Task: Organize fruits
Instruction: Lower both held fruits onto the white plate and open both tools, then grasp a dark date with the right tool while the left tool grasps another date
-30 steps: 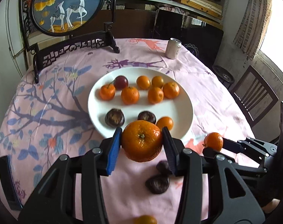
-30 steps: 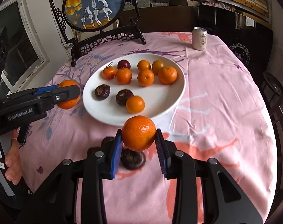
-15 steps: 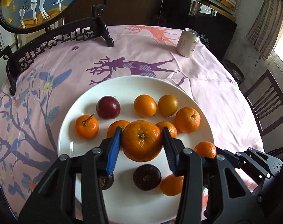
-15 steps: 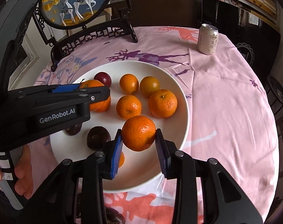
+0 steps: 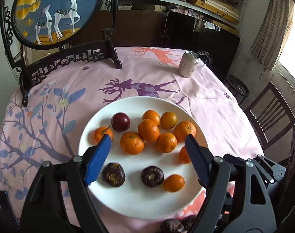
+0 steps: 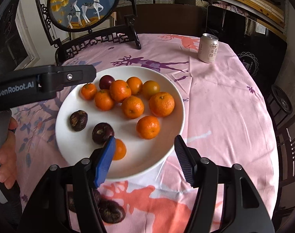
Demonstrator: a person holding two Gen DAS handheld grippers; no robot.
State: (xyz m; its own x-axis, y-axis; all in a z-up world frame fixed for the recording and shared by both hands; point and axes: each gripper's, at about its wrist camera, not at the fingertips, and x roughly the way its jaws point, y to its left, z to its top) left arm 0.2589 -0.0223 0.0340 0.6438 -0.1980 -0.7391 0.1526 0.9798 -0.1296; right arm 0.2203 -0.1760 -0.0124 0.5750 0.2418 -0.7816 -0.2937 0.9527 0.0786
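Note:
A white plate (image 5: 128, 104) (image 6: 167, 89) holds several oranges (image 5: 148, 130) (image 6: 161, 104), a smooth purple fruit (image 5: 120, 121) and two wrinkled dark fruits (image 5: 113, 176) (image 6: 78, 120). My left gripper (image 5: 147, 147) is open and empty above the plate's middle. My right gripper (image 6: 144, 151) is open and empty above the plate's near edge, just behind an orange (image 6: 148, 127). More wrinkled dark fruits (image 6: 110, 211) (image 5: 171, 226) lie on the cloth in front of the plate.
The round table has a pink deer-print cloth (image 6: 225, 106). A drink can (image 6: 208, 48) (image 5: 188, 63) stands at the far right. A framed deer screen on a black stand (image 5: 58, 13) (image 6: 85, 5) stands at the far left. Chairs (image 5: 268, 114) stand at the right.
Both grippers opened and let their oranges go onto the plate, then drew back and up a little. The plate now holds two more oranges.

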